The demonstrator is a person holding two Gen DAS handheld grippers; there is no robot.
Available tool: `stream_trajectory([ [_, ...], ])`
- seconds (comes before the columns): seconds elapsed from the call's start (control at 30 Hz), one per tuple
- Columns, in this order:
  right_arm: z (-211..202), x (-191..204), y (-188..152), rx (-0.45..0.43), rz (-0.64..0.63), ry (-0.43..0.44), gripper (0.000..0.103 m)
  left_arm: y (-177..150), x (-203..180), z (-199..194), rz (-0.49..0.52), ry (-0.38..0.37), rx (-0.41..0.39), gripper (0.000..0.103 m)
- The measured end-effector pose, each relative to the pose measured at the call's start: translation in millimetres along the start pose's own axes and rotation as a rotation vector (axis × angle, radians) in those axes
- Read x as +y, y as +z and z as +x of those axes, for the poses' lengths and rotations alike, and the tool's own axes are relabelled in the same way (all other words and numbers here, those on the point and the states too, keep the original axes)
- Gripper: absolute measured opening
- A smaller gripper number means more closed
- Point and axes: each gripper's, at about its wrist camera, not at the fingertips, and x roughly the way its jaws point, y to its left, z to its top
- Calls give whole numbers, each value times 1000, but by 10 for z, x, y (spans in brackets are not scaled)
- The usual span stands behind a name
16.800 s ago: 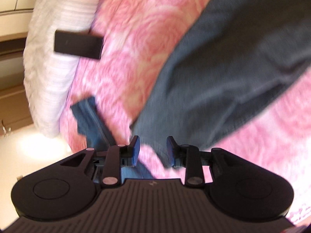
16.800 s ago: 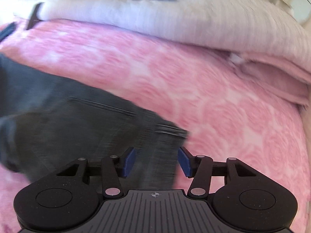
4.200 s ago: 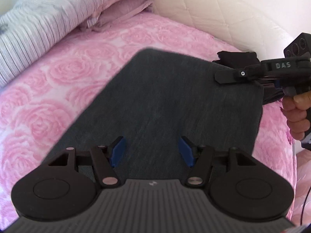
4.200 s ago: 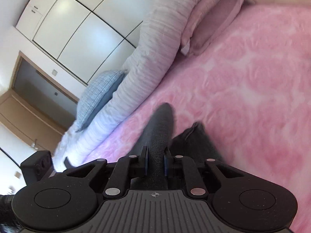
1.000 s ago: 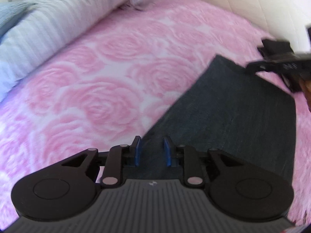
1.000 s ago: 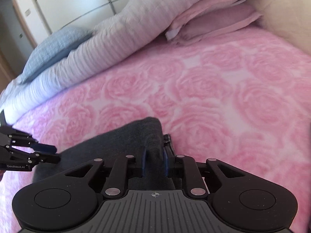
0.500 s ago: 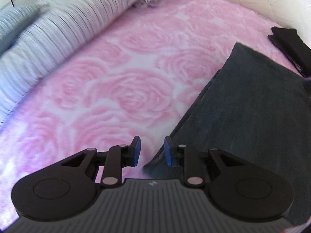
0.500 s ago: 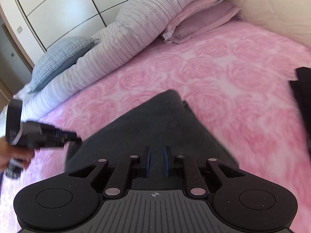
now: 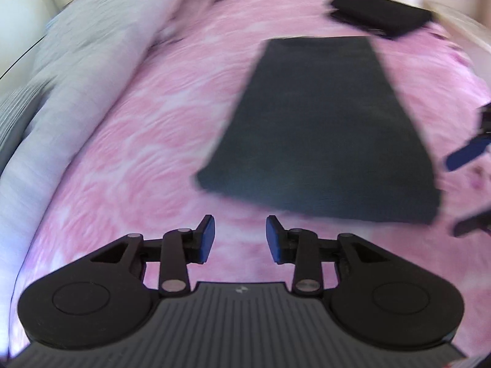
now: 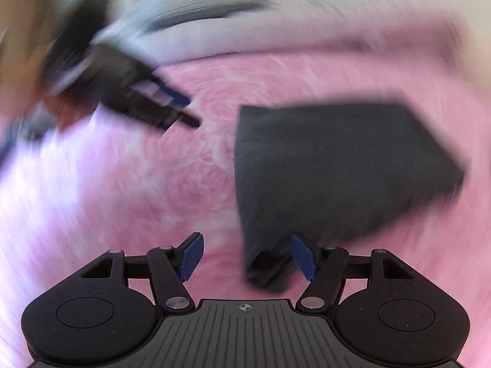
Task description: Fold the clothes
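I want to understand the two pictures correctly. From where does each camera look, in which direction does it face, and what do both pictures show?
Left wrist: sits on the left gripper, looks down over the pink bedspread at the folded dark garment; its open jaws show.
Right wrist: sits on the right gripper, looks down at the same garment's corner; its open jaws show.
Shared: garment, bedspread; each view catches the other gripper at its edge.

The bed (image 9: 159,128) wears a pink rose-print cover. On it a folded dark grey garment (image 9: 319,128) lies flat, and a smaller folded black garment (image 9: 380,15) lies beyond it by the far edge, just apart from it. A pale striped duvet (image 9: 92,61), rolled up, runs along the bed's left edge; both views are blurred.
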Motion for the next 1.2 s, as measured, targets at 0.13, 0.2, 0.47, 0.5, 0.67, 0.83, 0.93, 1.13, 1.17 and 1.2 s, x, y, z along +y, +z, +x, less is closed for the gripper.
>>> stream_trajectory([
  [0.13,-22,-286,-148,-33,219,46,67,186,-270,-17,65,-127,-34,35],
  [0.2,-6,-395,-206,-43,242,76,67,314,-384,15,72,-198,-40,37],
  [0.47,225,-684,-303,-125,378,260,66,791,-751,626,122,-342,70,43],
  [0.5,264,-715,-302,-130,418,272,66,820,-757,737,120,-344,91,43],
  [0.67,249,-879,-219,-227,520,271,66,916,-594,868,33,-387,103,43],
  [0.83,524,-959,-119,-229,497,419,66,947,-497,930,37,-426,110,43],
  [0.93,659,-1033,-108,-221,540,410,66,945,-474,930,50,-437,108,43],
  [1.13,771,-1066,-93,-118,607,600,66,917,-520,1014,94,-432,115,44],
  [1.17,697,-1003,-113,-78,592,642,66,911,-542,1027,109,-429,115,44],
  [1.2,660,-947,-116,-69,566,632,66,904,-559,1039,120,-426,114,44],
])
